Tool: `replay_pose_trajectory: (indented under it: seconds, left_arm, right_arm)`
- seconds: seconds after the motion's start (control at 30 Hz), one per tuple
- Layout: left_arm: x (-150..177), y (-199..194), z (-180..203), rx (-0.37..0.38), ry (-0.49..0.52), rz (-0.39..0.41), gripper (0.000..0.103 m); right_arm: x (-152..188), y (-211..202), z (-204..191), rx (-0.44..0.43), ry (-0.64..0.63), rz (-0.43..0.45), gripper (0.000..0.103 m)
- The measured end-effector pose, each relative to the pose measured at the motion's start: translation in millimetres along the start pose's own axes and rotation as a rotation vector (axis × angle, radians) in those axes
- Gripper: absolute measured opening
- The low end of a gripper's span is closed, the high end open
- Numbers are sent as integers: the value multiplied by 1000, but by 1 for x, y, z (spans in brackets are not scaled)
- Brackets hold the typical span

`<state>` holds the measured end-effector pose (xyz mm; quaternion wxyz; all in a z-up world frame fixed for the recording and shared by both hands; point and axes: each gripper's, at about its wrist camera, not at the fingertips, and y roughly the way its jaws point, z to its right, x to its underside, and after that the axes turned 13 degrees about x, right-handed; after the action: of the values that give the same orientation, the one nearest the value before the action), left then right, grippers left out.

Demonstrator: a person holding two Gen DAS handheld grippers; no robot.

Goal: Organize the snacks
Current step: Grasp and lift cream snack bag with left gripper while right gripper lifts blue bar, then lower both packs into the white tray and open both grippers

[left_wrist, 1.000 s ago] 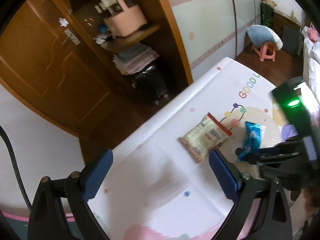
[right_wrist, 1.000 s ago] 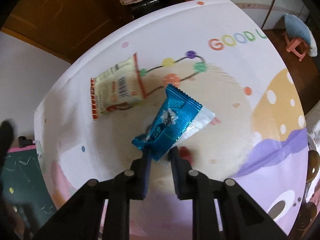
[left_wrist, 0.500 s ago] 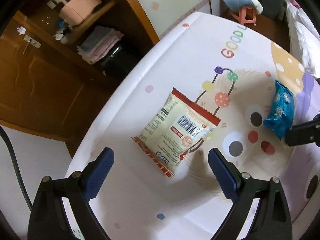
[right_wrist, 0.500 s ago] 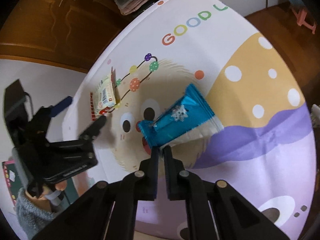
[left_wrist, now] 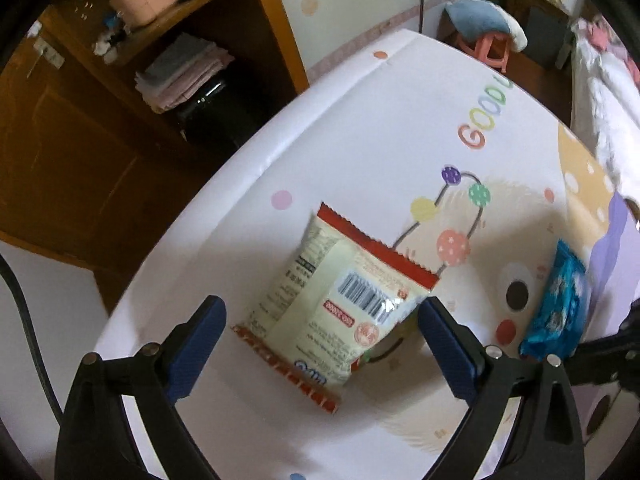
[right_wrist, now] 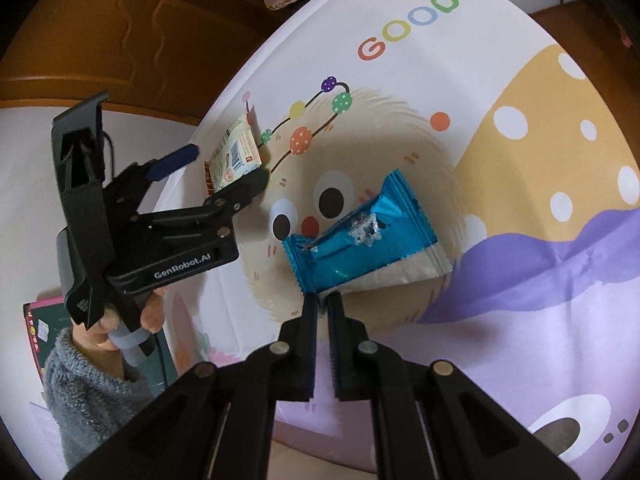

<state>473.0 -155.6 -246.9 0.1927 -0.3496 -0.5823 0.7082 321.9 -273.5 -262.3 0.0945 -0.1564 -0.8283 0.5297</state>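
The right gripper is pinching the near edge of the blue snack packet, its fingers pressed almost together on the wrapper — the packet is lying over the cartoon face printed on the tablecloth. The left gripper is hovering with its blue-padded fingers spread wide to either side of the cream snack packet, which is lying flat near the table's edge — barcode side up.

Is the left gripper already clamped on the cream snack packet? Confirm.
No. The left gripper is wide open, its blue pads standing clear on either side of the cream snack packet lying on the table.
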Motion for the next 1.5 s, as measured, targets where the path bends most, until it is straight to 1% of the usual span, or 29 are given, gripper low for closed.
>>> replay_pose_trajectory:
  seconds: [0.07,0.1,0.13,0.17,0.2,0.27,0.37,0.4,0.5,0.6,0.67,0.8,0.9,0.93,1.07,1.1,1.13,1.2,1.3,1.4,1.5]
  left_arm:
    - [0,1,-5,19,-24,6,96]
    - [1,1,-7,39,-40,8,90]
    - [2,-1,-8,72,-56,11,75]
    - [2,-3,-10,91,-70,19,65]
    - [2,-4,-11,86,-102,21,58]
    - [3,-4,-11,63,-146,8,58]
    - [11,-7,-8,41,-208,-3,57]
    - [15,-10,-8,37,-245,-1,48]
    - [23,-22,-4,18,-294,0,48]
    - [37,-50,10,0,-289,30,48]
    - [50,-71,22,-2,-283,47,48]
    - [78,-134,59,-28,-253,115,48]
    - [98,-176,86,-40,-224,164,48]
    - [107,-194,98,-46,-215,185,48]
    - [140,-251,135,-54,-199,255,48]
    - [155,-272,148,-45,-203,283,48]
    - [162,-281,154,-38,-205,295,48]
    - [186,-306,173,-28,-214,339,49]
    - [217,-332,196,-4,-228,391,49]
    - [244,-349,212,32,-252,445,49]
    - [269,-359,229,29,-280,508,49]
  right_arm:
    - [0,-1,1,-4,3,0,5]
    - [1,-1,0,-3,6,2,5]
    - [1,-2,1,-3,6,3,5]
    - [2,-4,1,-4,6,3,5]
    - [4,-4,0,-3,5,4,5]
    - [3,-5,4,1,-2,10,5]
    - [0,-7,-1,13,-23,22,3]
    - [0,-9,-3,18,-29,29,2]
    - [7,-15,-9,36,-48,54,2]
    - [16,-26,-14,43,-63,71,1]
    - [25,-44,-11,28,-75,94,1]
    - [49,-84,-24,-13,-109,168,1]
    - [78,-128,-32,-53,-152,246,1]
    - [80,-138,-34,-64,-157,260,1]
    - [124,-184,-42,-111,-200,328,1]
    - [138,-197,-44,-121,-221,343,1]
    - [148,-211,-42,-127,-238,359,1]
    - [168,-225,-48,-134,-270,386,1]
    - [212,-253,-51,-135,-335,450,1]
    - [249,-265,-48,-123,-380,499,1]
    - [280,-275,-47,-104,-416,541,1]
